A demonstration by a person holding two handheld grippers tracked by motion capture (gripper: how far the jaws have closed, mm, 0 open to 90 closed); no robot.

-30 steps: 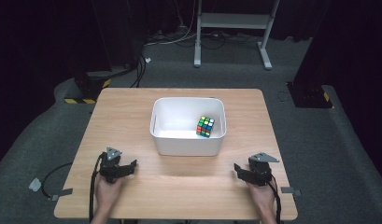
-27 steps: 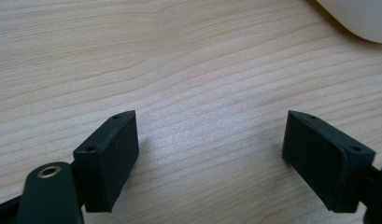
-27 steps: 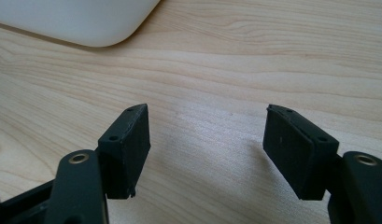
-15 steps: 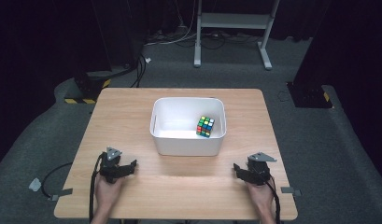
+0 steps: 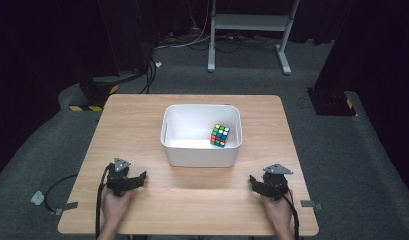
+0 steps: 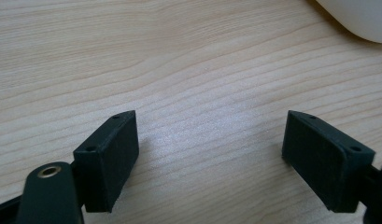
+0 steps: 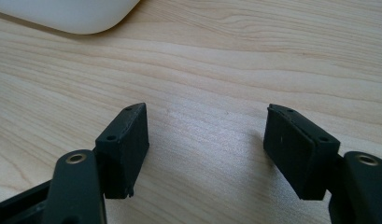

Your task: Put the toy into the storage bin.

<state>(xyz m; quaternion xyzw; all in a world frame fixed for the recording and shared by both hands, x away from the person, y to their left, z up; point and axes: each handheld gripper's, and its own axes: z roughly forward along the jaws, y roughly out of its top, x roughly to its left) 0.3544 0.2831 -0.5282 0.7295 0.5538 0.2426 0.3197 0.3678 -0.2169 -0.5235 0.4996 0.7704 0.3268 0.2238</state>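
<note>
One worktop. One white tub on it, one colour cube inside. Two grippers: left, right. Two hands. Two fingers on each gripper.

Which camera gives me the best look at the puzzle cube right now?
The high view: the puzzle cube sits unobstructed inside the white bin, at its right side. The left and right gripper views catch just a corner of the bin's outer wall, not the cube.

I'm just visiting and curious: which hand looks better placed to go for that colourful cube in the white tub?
Probably the right. The cube lies in the right end of the white tub, on the side of the right gripper. The left gripper would have to reach across. Both rest open and empty on the table.
</note>
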